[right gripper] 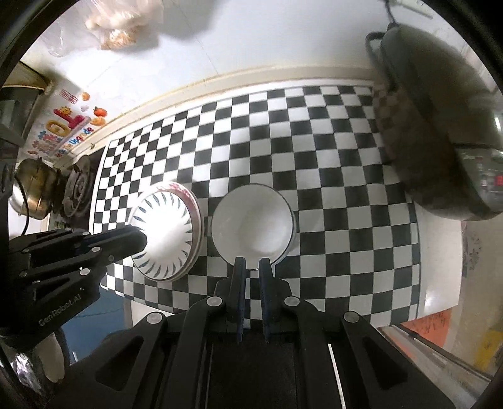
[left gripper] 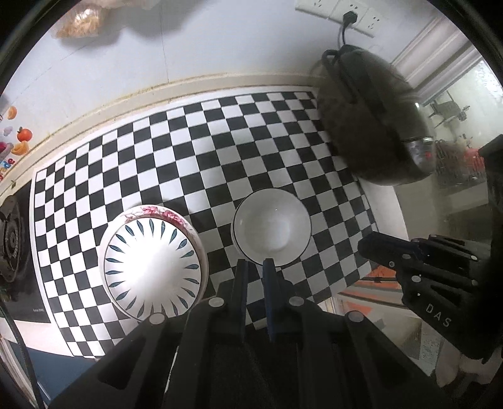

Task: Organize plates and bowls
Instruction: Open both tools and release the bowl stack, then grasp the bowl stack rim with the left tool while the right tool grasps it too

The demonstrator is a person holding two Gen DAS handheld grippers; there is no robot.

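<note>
A plain white bowl (left gripper: 272, 229) with a thin dark rim stands on the checkered mat; it also shows in the right wrist view (right gripper: 253, 225). To its left a plate with blue petal marks (left gripper: 153, 269) rests on a pink-flowered plate (left gripper: 163, 213); the stack also shows in the right wrist view (right gripper: 166, 234). My left gripper (left gripper: 255, 262) hovers just before the white bowl's near rim, its fingers close together and holding nothing. My right gripper (right gripper: 252, 260) is at that bowl's near rim, its fingers close together with the rim at their tips. Whether it grips the rim is unclear.
A dark rice cooker (left gripper: 374, 119) stands at the back right of the checkered mat (left gripper: 220, 141), plugged into a wall socket (left gripper: 349, 12). A gas burner (right gripper: 77, 188) and a metal kettle (right gripper: 33, 190) are at the left. The counter edge runs along the right.
</note>
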